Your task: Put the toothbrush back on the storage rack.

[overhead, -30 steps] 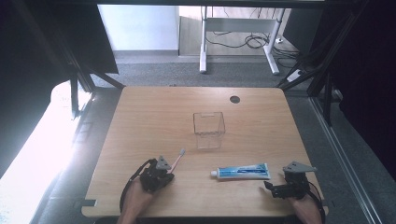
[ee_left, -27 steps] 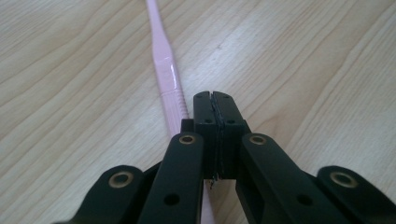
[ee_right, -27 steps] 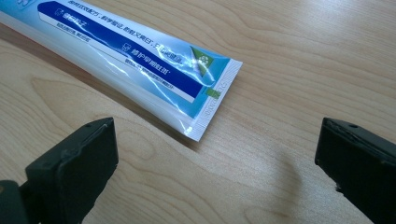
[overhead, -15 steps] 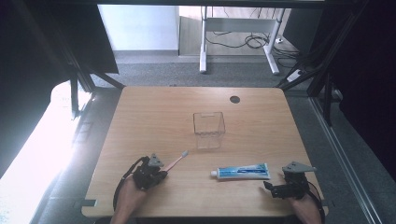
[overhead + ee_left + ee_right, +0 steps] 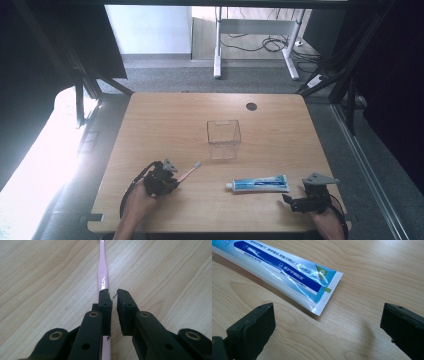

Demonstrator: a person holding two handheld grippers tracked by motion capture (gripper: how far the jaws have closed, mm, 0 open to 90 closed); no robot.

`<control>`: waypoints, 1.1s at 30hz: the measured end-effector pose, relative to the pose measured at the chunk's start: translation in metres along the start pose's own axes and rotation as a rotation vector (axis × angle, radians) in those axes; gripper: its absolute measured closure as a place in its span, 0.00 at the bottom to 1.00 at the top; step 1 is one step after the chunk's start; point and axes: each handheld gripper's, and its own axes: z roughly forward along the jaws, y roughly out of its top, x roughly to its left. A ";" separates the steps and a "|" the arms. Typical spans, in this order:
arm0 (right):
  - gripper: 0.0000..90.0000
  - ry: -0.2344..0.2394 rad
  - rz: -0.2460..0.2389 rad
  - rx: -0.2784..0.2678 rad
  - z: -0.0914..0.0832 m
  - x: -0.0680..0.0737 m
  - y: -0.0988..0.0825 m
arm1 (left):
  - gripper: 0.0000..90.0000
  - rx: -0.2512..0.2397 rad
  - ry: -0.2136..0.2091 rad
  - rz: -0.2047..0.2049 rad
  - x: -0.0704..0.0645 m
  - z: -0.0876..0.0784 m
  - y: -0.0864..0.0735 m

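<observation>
Jaws of the left gripper just parted, slim pink toothbrush beneath; right gripper gapes wide.

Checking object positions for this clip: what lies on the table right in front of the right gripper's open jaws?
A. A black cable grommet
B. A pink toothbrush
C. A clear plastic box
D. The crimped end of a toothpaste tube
D: in the right gripper view the flat crimped end of the toothpaste tube lies on the wood just ahead of the right gripper, whose jaws stand wide apart.
</observation>
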 end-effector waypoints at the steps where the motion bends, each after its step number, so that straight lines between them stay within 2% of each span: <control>1: 0.00 -0.001 0.000 -0.001 0.000 0.000 0.000 | 0.89 0.023 -0.004 -0.005 0.002 0.001 0.004; 5: 0.00 0.001 0.000 -0.001 0.000 0.000 0.000 | 0.85 0.056 -0.007 0.004 0.004 0.001 0.010; 8: 0.00 0.003 -0.002 0.000 0.000 0.000 0.000 | 0.83 0.109 -0.007 0.017 0.005 0.004 0.021; 9: 0.00 0.003 -0.002 0.000 0.000 0.000 0.000 | 0.83 0.109 -0.007 0.017 0.005 0.004 0.021; 12: 0.00 0.003 -0.003 0.000 0.000 0.000 0.000 | 0.82 0.153 -0.007 0.022 0.005 0.008 0.027; 13: 0.00 0.003 -0.004 0.001 0.000 0.000 0.000 | 0.81 0.181 -0.008 0.028 0.006 0.010 0.032; 14: 0.00 0.003 -0.004 0.001 0.000 0.000 0.000 | 0.81 0.181 -0.008 0.028 0.006 0.010 0.032; 21: 0.00 0.005 -0.006 0.002 0.000 0.000 0.000 | 0.79 0.271 -0.018 0.027 0.006 0.017 0.047; 24: 0.00 0.007 -0.007 0.002 0.000 0.000 0.000 | 0.79 0.293 -0.018 0.023 0.006 0.019 0.051; 28: 0.00 0.006 -0.008 0.005 0.001 0.000 0.000 | 0.79 0.345 -0.014 0.012 0.006 0.024 0.059; 33: 0.00 0.006 -0.008 0.007 0.001 0.000 0.000 | 0.81 0.388 -0.004 0.020 0.005 0.029 0.063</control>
